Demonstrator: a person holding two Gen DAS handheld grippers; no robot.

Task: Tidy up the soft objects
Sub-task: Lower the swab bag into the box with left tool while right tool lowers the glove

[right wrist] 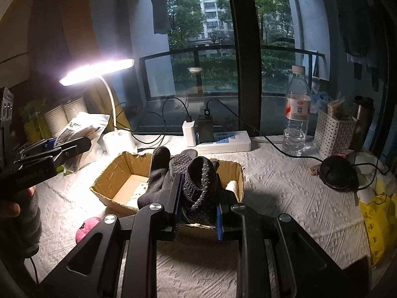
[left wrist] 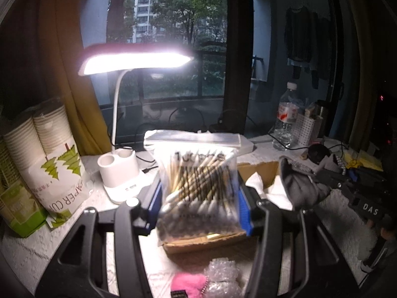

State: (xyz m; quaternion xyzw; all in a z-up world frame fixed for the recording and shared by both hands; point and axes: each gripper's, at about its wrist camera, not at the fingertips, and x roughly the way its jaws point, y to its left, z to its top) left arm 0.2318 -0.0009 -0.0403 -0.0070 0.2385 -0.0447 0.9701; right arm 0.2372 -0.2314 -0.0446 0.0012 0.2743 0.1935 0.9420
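My left gripper is shut on a clear zip bag of cotton swabs, which hangs upright between its blue pads over the near end of an open cardboard box. In the right wrist view my right gripper is shut on a bundle of dark knit gloves, held above the cardboard box. The left gripper with the bag of cotton swabs shows at the left, held by a hand. A pink plush toy and bubble wrap lie in front of the box.
A lit white desk lamp and a pack of paper cups stand at the left. A power strip, a water bottle, a white basket, a black round device and a yellow bag sit behind and right.
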